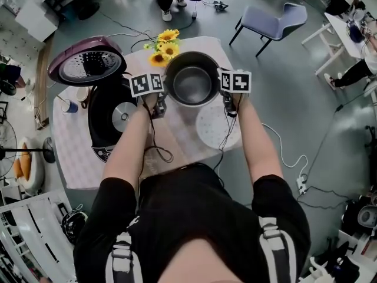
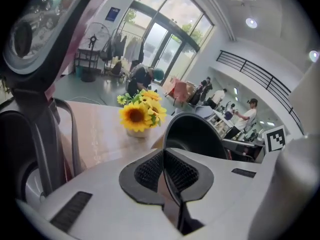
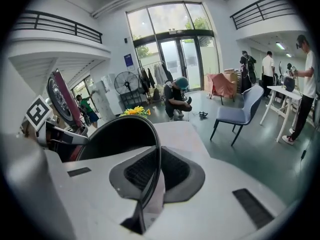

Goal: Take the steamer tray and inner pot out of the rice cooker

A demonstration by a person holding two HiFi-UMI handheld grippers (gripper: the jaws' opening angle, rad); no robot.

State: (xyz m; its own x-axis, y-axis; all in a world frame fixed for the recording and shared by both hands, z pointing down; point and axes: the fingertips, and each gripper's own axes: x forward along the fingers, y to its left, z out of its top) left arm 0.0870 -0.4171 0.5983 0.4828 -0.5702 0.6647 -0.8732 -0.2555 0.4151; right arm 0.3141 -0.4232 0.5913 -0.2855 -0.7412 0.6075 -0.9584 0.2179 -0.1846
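Right now the pot (image 1: 192, 85) is out of the rice cooker (image 1: 112, 119) and is held to the right of it, above the table (image 1: 76, 158), with a gripper on each side of its rim. The left gripper (image 1: 158, 108) has its jaws pinched nearly together on the rim's left edge; in the left gripper view the thin metal lip runs straight between the two ribbed pads (image 2: 147, 171). The right gripper (image 1: 228, 106) is clamped the same way on the opposite edge, the rim caught narrowly between its pads (image 3: 175, 171). The pot looks empty inside. The rice cooker stands open, its lid (image 1: 87, 63) tipped back. Further right of the cooker, partly under the pot, a white round steamer tray (image 1: 215, 128) lies flat on the table. Sunflowers (image 1: 164, 46) stand beyond the cooker's right side, at the table's far edge.
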